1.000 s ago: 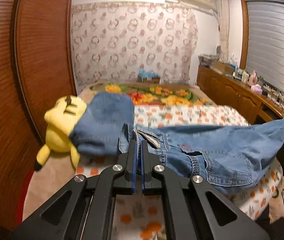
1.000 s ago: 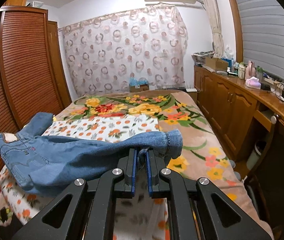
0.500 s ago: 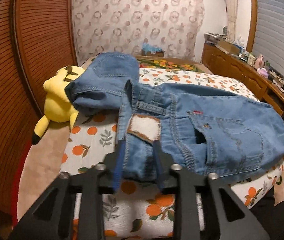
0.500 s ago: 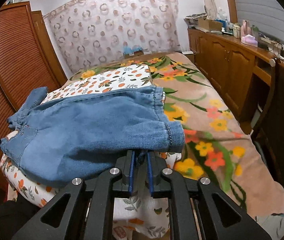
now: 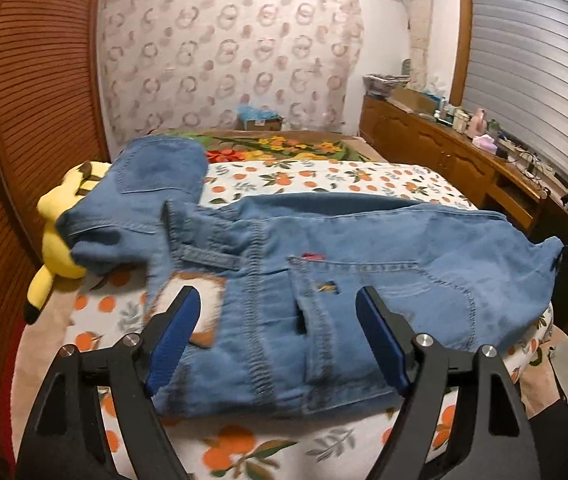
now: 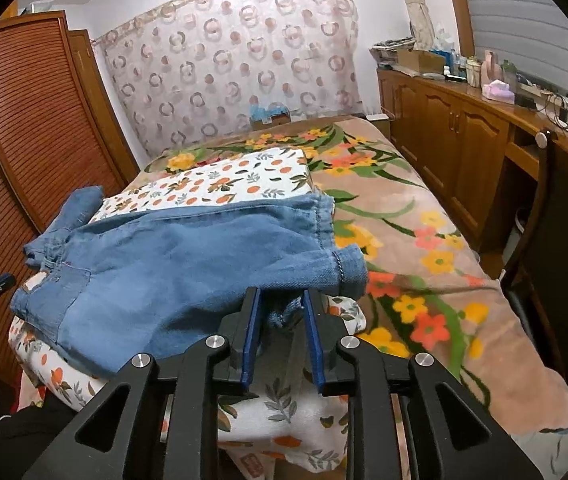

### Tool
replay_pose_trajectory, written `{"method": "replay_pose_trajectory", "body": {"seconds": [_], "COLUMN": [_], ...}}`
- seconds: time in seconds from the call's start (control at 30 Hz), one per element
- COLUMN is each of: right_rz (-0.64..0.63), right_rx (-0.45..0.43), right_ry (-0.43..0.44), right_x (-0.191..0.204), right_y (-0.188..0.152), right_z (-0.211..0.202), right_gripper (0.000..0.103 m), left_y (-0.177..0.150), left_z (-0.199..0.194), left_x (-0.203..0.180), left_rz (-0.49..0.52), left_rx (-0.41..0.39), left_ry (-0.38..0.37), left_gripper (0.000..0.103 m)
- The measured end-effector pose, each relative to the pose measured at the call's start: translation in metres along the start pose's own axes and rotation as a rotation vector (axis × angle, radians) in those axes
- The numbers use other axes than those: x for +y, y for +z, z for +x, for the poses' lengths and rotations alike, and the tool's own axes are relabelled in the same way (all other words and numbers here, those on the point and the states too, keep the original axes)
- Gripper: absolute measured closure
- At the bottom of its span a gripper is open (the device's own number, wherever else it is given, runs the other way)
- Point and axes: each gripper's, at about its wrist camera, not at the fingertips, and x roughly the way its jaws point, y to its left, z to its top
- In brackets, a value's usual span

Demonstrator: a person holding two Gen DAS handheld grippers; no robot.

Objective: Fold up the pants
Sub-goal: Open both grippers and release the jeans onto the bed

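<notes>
Jeans laid out on the bed, both grippers letting go.

Pants (image 5: 363,264) lie flat across the orange-print cloth (image 5: 323,176) on the bed (image 6: 423,240), waistband near left, one leg folded up against a yellow plush toy (image 5: 56,232). Left gripper (image 5: 276,320) spread wide and opening, waistband between the jaws, pads clear. Right gripper (image 6: 282,312) partly apart, opening, a denim hem edge loose between its pads.
</notes>
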Motion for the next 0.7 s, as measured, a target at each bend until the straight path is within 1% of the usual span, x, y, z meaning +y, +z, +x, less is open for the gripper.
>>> {"method": "replay_pose_trajectory", "body": {"seconds": [0.2, 0.33, 0.37, 0.47, 0.5, 0.7], "right_rz": [-0.005, -0.014, -0.015, 0.024, 0.034, 0.081], "right_rx": [-0.009, 0.021, 0.029, 0.046, 0.050, 0.082], "right_ry": [0.010, -0.026, -0.040, -0.072, -0.079, -0.095], "right_x": [0.002, -0.002, -0.005, -0.018, -0.020, -0.036], "right_y": [0.000, -0.003, -0.004, -0.009, -0.009, -0.018], "right_z": [0.001, 0.011, 0.013, 0.017, 0.019, 0.029], "right_gripper": [0.072, 0.070, 0.069, 0.059, 0.058, 0.056], "left_y": [0.000, -0.002, -0.002, -0.004, -0.005, -0.009], "left_z": [0.010, 0.014, 0.015, 0.018, 0.020, 0.026], "left_x": [-0.017, -0.024, -0.026, -0.031, -0.032, -0.042], "left_rz": [0.030, 0.043, 0.046, 0.051, 0.054, 0.068], "left_rx": [0.020, 0.029, 0.031, 0.042, 0.045, 0.063], "left_ry": [-0.024, -0.035, -0.038, -0.044, -0.046, -0.058], "left_gripper": [0.022, 0.022, 0.022, 0.022, 0.022, 0.022]}}
